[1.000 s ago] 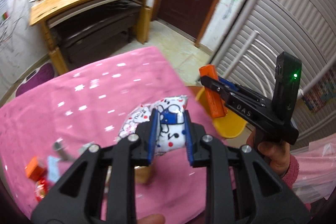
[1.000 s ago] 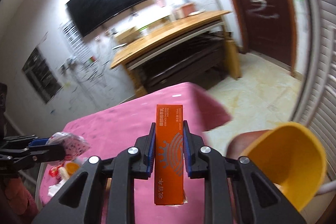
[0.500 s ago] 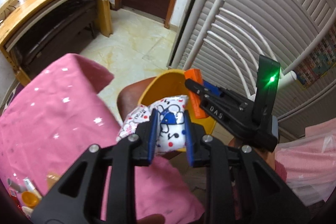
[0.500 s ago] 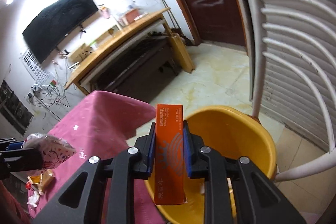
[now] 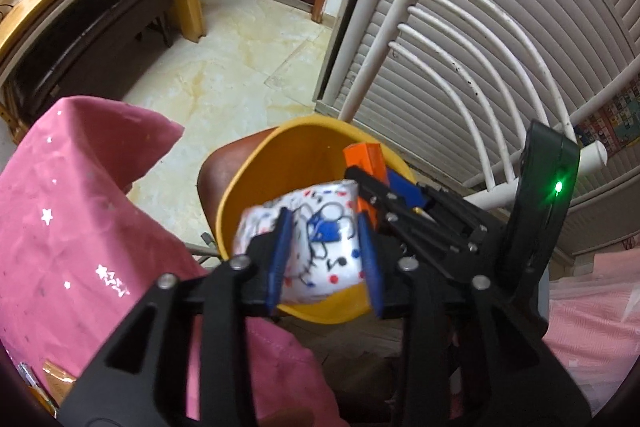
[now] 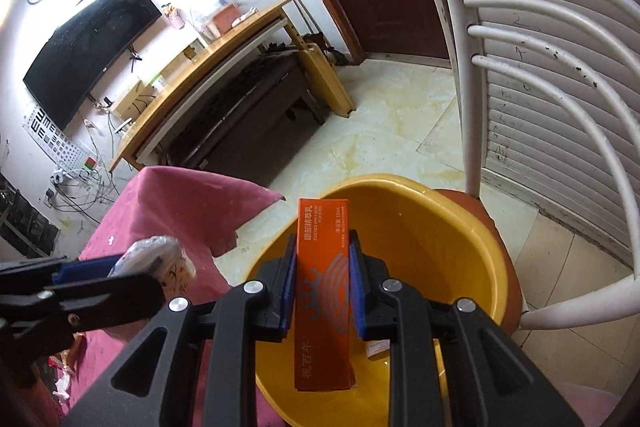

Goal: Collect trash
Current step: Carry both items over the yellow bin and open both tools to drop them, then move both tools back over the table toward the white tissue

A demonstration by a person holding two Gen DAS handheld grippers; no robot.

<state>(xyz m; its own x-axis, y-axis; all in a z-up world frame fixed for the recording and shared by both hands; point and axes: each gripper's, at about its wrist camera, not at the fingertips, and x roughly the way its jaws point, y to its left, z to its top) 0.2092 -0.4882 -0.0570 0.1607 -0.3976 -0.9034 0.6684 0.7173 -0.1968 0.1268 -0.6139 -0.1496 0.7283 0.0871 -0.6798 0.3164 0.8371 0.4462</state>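
Pink-clothed surface [image 5: 80,227] ends just beside one yellow basin [image 6: 460,227] on a chair seat, so both loads hang over it for dropping. Left gripper [image 5: 326,259], fingers just opening, blue pads now looser around one printed snack bag [image 5: 320,227]. Right gripper [image 6: 322,287] pinches one orange box [image 6: 323,291] upright above the basin

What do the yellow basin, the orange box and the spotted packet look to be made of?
Yellow basin: likely moulded plastic, smooth and glossy, with soft highlights on its wall. Orange box: printed cardboard, with flat faces, sharp folded edges and a slight sheen. Spotted packet: probably thin plastic film, puffy and creased, though blurred here.
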